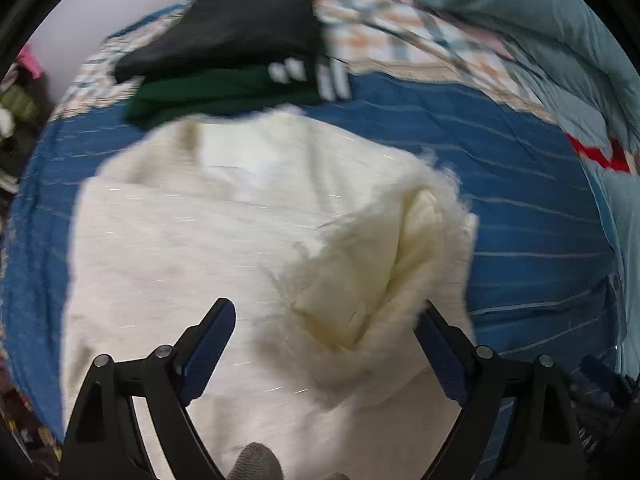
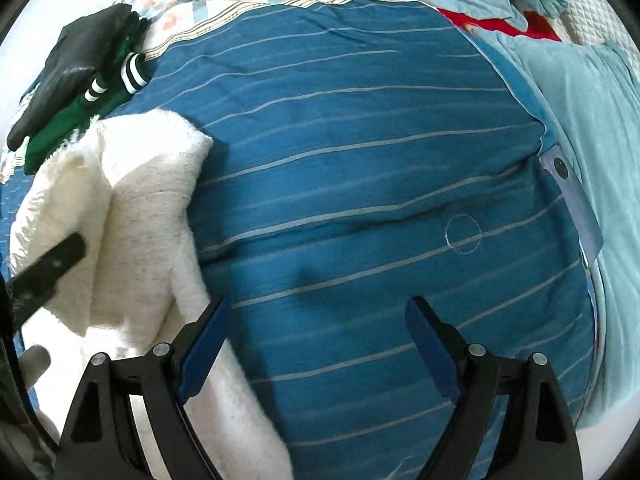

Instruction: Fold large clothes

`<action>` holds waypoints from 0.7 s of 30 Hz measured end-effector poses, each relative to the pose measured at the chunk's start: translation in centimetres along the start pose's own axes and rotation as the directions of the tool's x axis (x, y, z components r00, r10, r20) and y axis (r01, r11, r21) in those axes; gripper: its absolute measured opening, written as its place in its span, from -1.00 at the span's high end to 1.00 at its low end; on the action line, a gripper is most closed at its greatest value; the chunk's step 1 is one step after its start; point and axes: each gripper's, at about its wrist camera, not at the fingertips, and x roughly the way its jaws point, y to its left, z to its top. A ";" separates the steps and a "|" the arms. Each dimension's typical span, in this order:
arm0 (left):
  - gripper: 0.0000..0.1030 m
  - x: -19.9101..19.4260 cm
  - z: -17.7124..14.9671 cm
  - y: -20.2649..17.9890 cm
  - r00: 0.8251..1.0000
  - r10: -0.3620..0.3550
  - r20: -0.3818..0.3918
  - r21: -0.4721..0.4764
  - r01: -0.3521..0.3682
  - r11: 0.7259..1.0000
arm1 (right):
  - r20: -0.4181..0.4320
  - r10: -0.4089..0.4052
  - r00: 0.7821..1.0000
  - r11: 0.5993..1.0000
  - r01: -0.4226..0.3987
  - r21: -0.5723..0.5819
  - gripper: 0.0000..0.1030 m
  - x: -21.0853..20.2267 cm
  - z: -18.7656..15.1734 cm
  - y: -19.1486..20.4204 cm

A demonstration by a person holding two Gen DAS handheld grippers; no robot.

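A large cream fleece garment (image 1: 224, 240) lies partly folded on the blue striped bed cover (image 1: 520, 208). Its fuzzy lining shows at a turned-over fold (image 1: 384, 256). My left gripper (image 1: 324, 320) hovers just above the garment, jaws wide open and empty. In the right wrist view the garment (image 2: 140, 208) lies at the left, bunched in thick folds. My right gripper (image 2: 318, 320) is open and empty above the bare bed cover (image 2: 360, 160), its left finger (image 2: 208, 332) over the garment's edge. The left gripper's finger (image 2: 48, 264) shows over the garment at the far left.
A stack of folded dark clothes, black on green with white stripes (image 1: 240, 48), sits behind the garment; it also shows in the right wrist view (image 2: 80, 76). A checked sheet (image 1: 392, 28) and a light teal duvet (image 2: 592, 128) with something red (image 2: 496, 24) border the bed's far and right sides.
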 end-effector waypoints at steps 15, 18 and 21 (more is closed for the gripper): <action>-0.76 -1.7 -7.3 16.2 0.917 0.378 -0.123 -0.208 -0.397 0.894 | 0.013 0.205 0.979 0.970 -0.202 -0.135 -0.74 -5.2 1.9 13.5; -0.75 2.8 -8.6 18.5 0.885 0.440 -0.151 -0.182 -0.462 0.868 | -0.034 0.162 0.986 0.963 -0.166 -0.211 -0.74 -0.4 2.2 17.2; -0.76 7.4 -9.9 20.4 0.882 0.427 -0.202 -0.154 -0.459 0.875 | -0.112 0.057 0.992 0.956 -0.087 -0.279 -0.75 6.9 2.0 20.7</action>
